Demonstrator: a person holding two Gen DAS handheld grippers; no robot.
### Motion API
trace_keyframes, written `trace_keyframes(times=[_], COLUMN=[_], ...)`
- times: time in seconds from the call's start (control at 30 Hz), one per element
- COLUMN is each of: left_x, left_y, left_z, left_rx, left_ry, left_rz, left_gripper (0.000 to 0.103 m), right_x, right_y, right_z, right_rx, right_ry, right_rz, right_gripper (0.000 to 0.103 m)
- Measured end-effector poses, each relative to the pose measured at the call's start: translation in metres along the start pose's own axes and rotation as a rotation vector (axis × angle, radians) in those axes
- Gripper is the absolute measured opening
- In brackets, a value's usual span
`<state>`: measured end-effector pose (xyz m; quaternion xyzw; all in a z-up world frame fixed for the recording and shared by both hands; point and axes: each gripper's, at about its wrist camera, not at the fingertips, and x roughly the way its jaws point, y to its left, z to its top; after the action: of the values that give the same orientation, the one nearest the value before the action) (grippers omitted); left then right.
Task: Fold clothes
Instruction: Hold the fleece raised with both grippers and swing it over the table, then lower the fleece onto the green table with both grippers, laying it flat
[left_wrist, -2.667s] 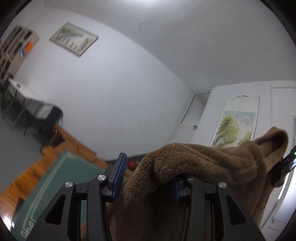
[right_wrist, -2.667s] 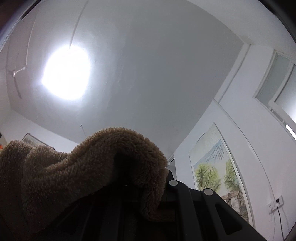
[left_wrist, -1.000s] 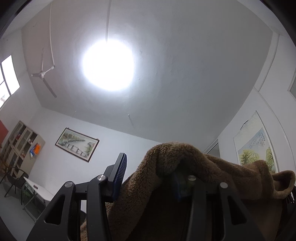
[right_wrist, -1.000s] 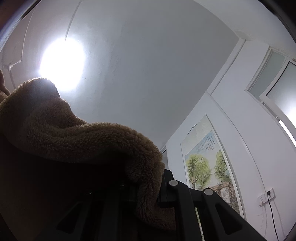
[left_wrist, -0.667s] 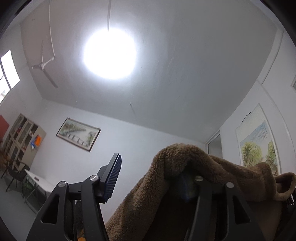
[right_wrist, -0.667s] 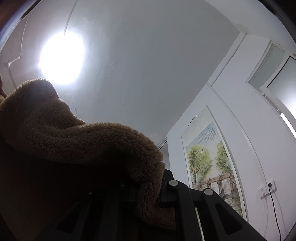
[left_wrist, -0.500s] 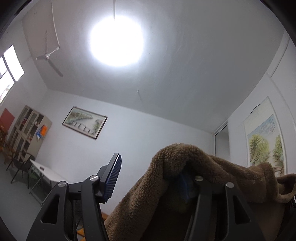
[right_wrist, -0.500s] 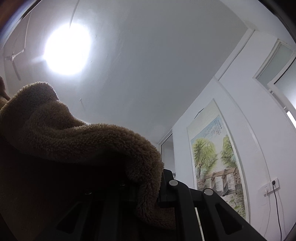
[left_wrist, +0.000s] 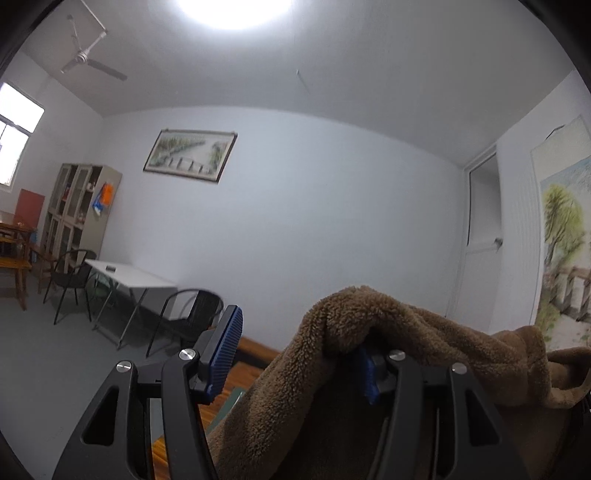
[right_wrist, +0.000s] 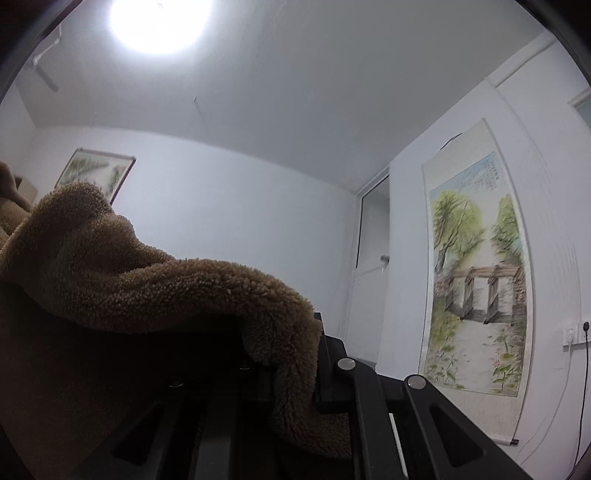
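Left gripper (left_wrist: 295, 354): jaws stand apart after just opening; the left blue pad is bare, and brown fleece garment (left_wrist: 369, 387) is draped over the right finger, not pinched.
Garment: hangs between both grippers, up in the air, drooping across the span.
Right gripper (right_wrist: 280, 365): fingers closed tight, fleece (right_wrist: 147, 284) clamped between them and spilling over the top.
Behind: white wall, scroll painting (right_wrist: 476, 280) at right.

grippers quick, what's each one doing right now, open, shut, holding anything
left gripper: open, its jaws have just been opening; the brown fleece garment drapes over one finger, unclamped.
right gripper: shut on the brown fleece garment.
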<state>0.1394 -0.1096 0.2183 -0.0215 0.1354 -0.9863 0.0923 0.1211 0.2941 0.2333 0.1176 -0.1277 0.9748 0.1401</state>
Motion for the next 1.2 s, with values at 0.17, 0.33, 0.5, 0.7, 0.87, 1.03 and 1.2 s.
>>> trace_keyframes(times=[0.17, 0.33, 0.5, 0.7, 0.87, 1.03, 1.2], left_x=[0.076, 0.159, 0.223, 0.285, 0.323, 0.345, 0.355], left_y=[-0.002, 0.002, 0.0, 0.004, 0.012, 0.013, 0.028], left_z=[-0.028, -0.068, -0.124, -0.188, -0.224, -0.258, -0.276], left_rx=[0.015, 0.031, 0.095, 0.175, 0.188, 0.243, 0.208], left_ry=[0.134, 0.304, 0.471, 0.667, 0.803, 0.912, 1.029], left_rz=[0.045, 0.095, 0.143, 0.175, 0.195, 0.215, 0.22], left_gripper=[0.062, 0.061, 0.061, 0.061, 0.061, 0.062, 0.07], right_x=[0.063, 0.125, 0.172, 0.225, 0.243, 0.234, 0.234], right_y=[0.025, 0.067, 0.105, 0.128, 0.154, 0.178, 0.189], right_z=[-0.041, -0.105, -0.172, -0.24, -0.285, -0.307, -0.321], right_rx=[-0.053, -0.085, -0.108, -0.172, -0.18, -0.209, -0.252], right_ry=[0.11, 0.286, 0.469, 0.651, 0.785, 0.896, 0.986], right_rz=[0.035, 0.11, 0.183, 0.271, 0.333, 0.388, 0.421], right_gripper=[0.011, 0.011, 0.011, 0.011, 0.011, 0.012, 0.016])
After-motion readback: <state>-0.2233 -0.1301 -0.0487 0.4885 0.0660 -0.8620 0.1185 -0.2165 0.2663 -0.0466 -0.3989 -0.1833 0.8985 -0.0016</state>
